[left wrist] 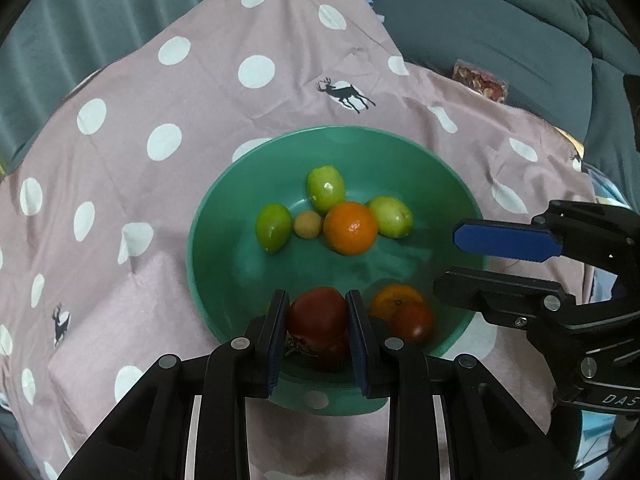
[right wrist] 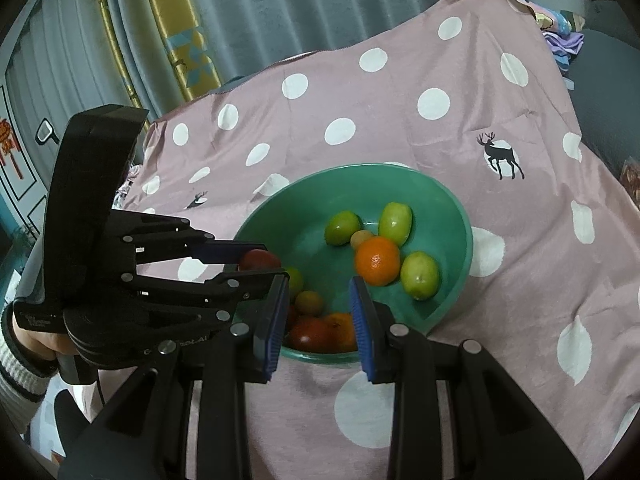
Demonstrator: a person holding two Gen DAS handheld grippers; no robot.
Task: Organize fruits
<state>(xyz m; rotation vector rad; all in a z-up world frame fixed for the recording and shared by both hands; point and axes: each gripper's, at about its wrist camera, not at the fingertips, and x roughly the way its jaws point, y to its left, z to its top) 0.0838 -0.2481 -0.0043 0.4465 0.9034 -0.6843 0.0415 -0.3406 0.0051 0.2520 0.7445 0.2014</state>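
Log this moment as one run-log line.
left tongs: shut on tomato over bowl | right tongs: empty, at bowl's near rim | bowl: limes, oranges, tomatoes

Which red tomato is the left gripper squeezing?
The big dark-red tomato by the green bowl's near rim, between the left gripper's blue pads; the smaller red tomato lies loose.
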